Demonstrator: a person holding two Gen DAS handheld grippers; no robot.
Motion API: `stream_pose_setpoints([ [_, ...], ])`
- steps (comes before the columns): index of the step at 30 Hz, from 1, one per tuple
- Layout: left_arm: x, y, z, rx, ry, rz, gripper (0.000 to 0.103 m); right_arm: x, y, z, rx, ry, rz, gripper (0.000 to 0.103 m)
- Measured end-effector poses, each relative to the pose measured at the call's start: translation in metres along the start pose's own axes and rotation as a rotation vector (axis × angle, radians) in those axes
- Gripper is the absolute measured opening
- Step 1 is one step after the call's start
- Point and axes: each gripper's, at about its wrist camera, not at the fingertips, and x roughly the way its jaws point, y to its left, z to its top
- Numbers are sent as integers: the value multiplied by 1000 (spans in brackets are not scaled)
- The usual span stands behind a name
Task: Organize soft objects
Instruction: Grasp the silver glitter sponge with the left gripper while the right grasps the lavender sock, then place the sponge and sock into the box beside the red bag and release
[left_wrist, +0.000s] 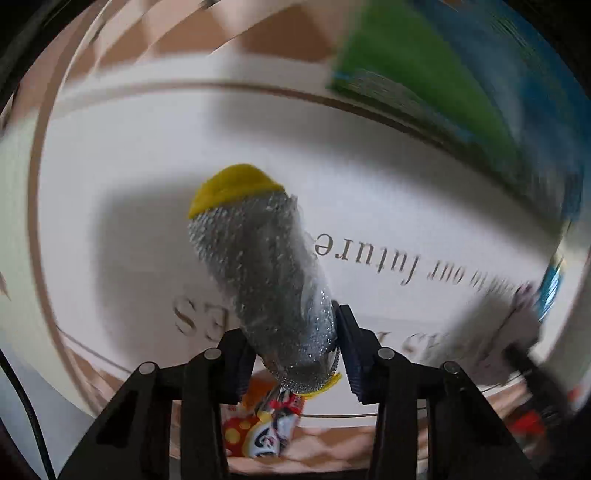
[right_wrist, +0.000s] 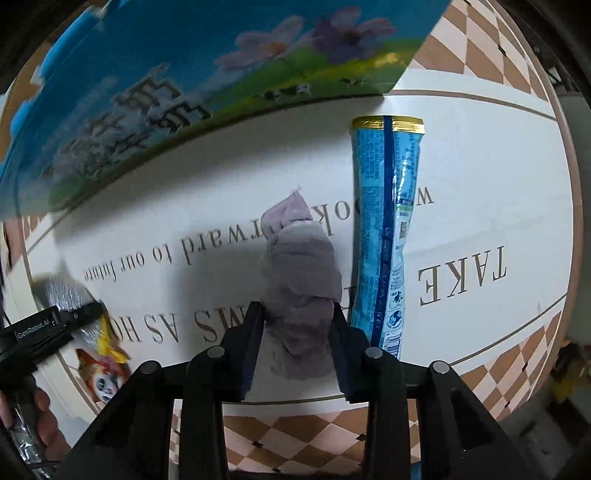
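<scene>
Silver scourer (left_wrist: 273, 280) clamped, blurred carton (left_wrist: 443, 92)

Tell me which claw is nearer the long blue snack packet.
Right. The right claw, shut on the grey cloth, sits just left of the blue snack packet. The left claw, holding the silver scrubbing sponge, is far off to the left.

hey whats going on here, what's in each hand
A person works with two handheld tongs over a white printed mat. The left tongs are clamped on a silver-and-yellow scrubbing sponge, lifted above the mat. The right tongs grip a bunched greyish-purple cloth. A long blue snack packet lies on the mat just beside the cloth, a small red-and-orange packet sits near the mat's edge, and a blue-green box stands at the far side.
</scene>
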Motion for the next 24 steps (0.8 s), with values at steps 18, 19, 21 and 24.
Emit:
stream_pose_setpoints([
  [18, -14, 20, 9, -30, -57, 14, 34, 30, 25, -25, -108, 66, -35, 45],
  [19, -17, 17, 5, -24, -76, 39, 33, 31, 26, -26, -116, 61, -41, 41],
  [21, -27, 9, -3, 12, -116, 72, 32, 29, 25, -28, -124, 52, -41, 37],
  [24, -67, -8, -26, 79, -191, 39, 32, 10, 31, -38, -151, 29, 5, 35],
])
